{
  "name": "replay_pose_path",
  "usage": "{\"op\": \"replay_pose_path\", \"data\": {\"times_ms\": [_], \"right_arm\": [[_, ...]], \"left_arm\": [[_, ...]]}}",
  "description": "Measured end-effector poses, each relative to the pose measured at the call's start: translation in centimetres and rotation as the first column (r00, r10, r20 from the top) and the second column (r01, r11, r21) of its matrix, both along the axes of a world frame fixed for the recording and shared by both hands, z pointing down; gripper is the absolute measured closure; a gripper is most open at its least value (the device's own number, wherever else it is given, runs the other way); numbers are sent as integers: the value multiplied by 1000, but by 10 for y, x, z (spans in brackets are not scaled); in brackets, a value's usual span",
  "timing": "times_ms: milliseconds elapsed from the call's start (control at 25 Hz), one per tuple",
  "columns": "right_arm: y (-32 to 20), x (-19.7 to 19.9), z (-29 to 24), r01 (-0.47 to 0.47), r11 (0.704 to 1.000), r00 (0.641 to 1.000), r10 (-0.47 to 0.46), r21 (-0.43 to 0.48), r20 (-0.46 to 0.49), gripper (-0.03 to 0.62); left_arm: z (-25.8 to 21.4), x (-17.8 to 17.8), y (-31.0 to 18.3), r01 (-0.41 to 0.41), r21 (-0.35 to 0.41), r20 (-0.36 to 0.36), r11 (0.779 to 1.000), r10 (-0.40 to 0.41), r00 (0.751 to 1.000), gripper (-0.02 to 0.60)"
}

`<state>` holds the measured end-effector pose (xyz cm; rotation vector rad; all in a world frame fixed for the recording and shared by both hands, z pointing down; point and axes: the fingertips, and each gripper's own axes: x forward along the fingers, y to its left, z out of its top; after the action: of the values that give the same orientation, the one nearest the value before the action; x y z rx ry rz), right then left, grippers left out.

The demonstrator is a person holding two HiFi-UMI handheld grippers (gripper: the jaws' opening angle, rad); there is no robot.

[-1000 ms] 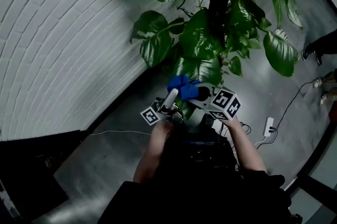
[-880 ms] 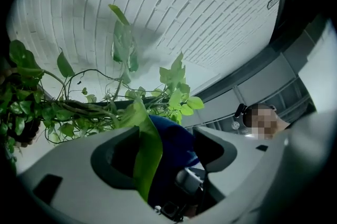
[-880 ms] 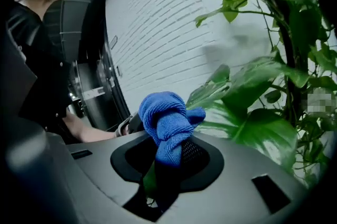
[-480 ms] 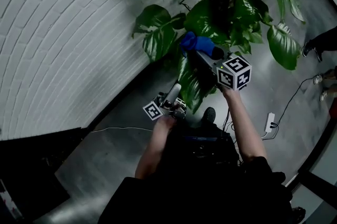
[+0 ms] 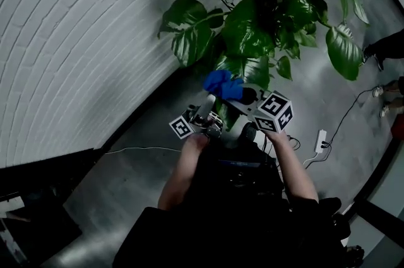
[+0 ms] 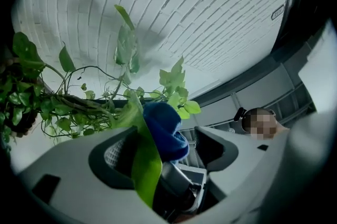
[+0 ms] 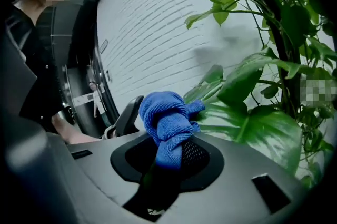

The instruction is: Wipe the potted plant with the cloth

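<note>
- Wiping down the lower leaves is the step in hand, I'd say. The potted plant is standing up against the white brick wall, with its lowest foliage hanging right in front of the person; the pot itself isn't showing.
- One long leaf is drooping between the jaws of the left gripper, lying along the left-hand jaw. Those jaws have just been opening and are standing apart, not pinching it, so the leaf is sitting loose in there.
- The blue cloth is bunched into a wad and the right gripper is clamping it tight, with the wad poking out past the tips and touching the leaves at the plant's base.
- In the left gripper view, the wad is sitting just beside that loose leaf, between the open jaws.
- Next move, my guess: either steadying the leaf again with the left jaws or picking a fresh one, then dragging the cloth along the blade toward the tip. Going gently matters, since these stems are looking thin and a snagged cloth could be tearing a leaf.
</note>
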<state>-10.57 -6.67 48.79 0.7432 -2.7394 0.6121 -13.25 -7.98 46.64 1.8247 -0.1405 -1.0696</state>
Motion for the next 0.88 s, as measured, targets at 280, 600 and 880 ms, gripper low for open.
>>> {"op": "replay_pose_path", "data": {"times_ms": [280, 600, 880], "right_arm": [[50, -19, 19, 60, 998, 998, -61, -22, -35, 473], [33, 39, -27, -224, 974, 958, 222, -8, 179, 473], [-9, 116, -75, -475, 876, 860, 443, 80, 254, 473]], "left_arm": [[3, -4, -5, -25, -9, -3, 1000, 25, 1000, 247], [13, -9, -3, -61, -31, -34, 998, 59, 998, 247], [32, -2, 12, -61, -63, -15, 996, 60, 998, 247]]}}
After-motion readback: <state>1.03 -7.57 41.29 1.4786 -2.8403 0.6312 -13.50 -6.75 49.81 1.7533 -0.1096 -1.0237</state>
